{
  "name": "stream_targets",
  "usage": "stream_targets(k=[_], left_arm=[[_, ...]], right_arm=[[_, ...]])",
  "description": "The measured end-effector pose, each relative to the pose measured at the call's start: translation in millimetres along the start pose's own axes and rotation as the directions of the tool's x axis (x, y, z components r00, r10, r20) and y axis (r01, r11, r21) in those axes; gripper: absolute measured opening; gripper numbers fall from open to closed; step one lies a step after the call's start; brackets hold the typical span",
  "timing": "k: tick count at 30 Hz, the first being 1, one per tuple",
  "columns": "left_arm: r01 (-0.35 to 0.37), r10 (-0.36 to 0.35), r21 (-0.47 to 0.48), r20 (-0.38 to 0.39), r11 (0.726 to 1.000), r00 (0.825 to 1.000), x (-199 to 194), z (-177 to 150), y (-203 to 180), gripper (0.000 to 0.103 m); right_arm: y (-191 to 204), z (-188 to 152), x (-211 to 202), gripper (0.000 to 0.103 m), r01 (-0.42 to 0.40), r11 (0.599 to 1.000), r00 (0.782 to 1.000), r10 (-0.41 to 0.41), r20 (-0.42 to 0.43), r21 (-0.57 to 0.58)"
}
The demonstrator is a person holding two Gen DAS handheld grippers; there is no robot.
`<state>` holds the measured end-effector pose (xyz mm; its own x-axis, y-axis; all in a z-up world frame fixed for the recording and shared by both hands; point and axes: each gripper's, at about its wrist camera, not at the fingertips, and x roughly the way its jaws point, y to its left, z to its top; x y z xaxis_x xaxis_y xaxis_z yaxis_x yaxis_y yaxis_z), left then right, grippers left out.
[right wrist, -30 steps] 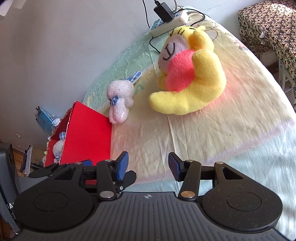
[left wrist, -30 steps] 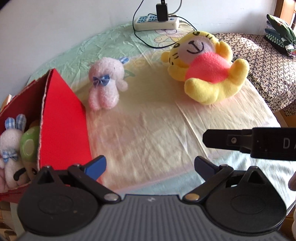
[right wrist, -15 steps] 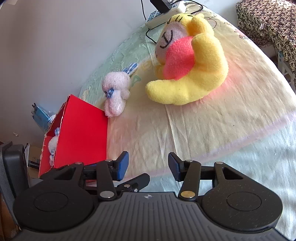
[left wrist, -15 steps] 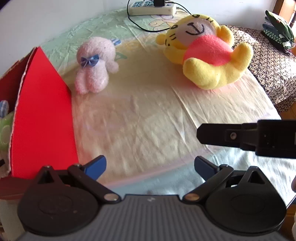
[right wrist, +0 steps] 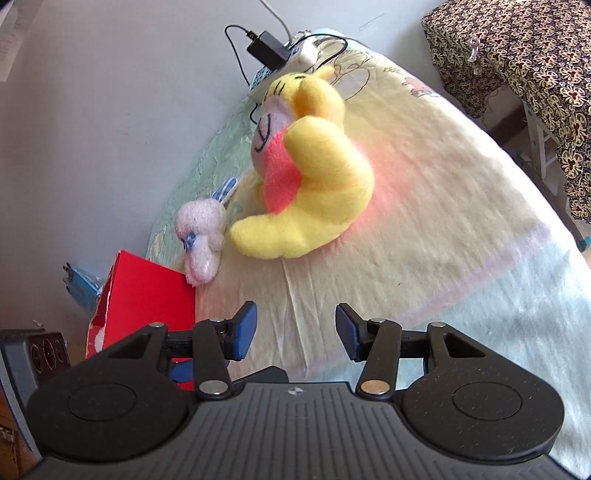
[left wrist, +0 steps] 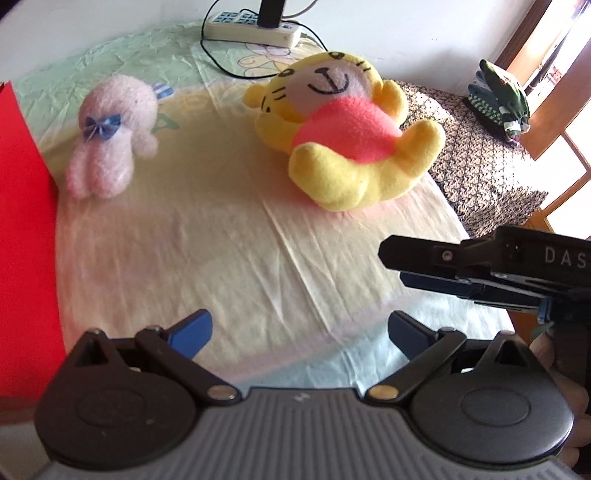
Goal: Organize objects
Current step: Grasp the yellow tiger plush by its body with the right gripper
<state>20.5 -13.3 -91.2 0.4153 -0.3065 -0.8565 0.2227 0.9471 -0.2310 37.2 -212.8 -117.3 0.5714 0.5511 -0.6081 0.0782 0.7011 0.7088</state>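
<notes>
Left wrist: pastel sheet (left wrist: 192, 236); power strip (left wrist: 251, 31) by wall (left wrist: 406, 33).

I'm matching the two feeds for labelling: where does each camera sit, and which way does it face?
Left wrist: sits on the left gripper, facing across the bed at the pink bunny and yellow tiger; its own open fingers show, with the right gripper entering from the right.
Right wrist: sits on the right gripper, facing along the bed toward the wall; its own open fingers show.
Shared: bunny, tiger, red box, power strip.
</notes>
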Motion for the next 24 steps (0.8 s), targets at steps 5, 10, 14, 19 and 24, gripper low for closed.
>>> stream_targets(k=[5, 10, 14, 19, 24], left_arm=[[0.016, -0.016, -0.022, 0.027, 1.0, 1.0, 10, 18, 1, 0.1], [0.102, -0.099, -0.056, 0.058, 0.993, 0.993, 15, 47, 2, 0.1], [0.177, -0.167, -0.093, 0.106, 0.98, 0.98, 12, 71, 3, 0.1], [0.229, -0.21, -0.126, 0.145, 0.965, 0.967, 21, 96, 8, 0.1], [0.313, -0.294, -0.213, 0.115, 0.926, 0.949, 50, 109, 21, 0.1]], right_arm=[[-19, 17, -10, 0.051, -0.006, 0.999, 0.995, 0.001, 0.096, 0.053], [-39, 43, -22, 0.051, -0.08, 0.989, 0.98, 0.055, 0.189, 0.127], [-38, 65, -20, 0.051, -0.089, 0.989, 0.974, 0.062, 0.219, 0.115], [-35, 89, -14, 0.052, -0.121, 0.988, 0.963, 0.094, 0.253, 0.096], [-38, 104, 13, 0.056, -0.109, 0.991, 0.977, 0.092, 0.192, 0.081]])
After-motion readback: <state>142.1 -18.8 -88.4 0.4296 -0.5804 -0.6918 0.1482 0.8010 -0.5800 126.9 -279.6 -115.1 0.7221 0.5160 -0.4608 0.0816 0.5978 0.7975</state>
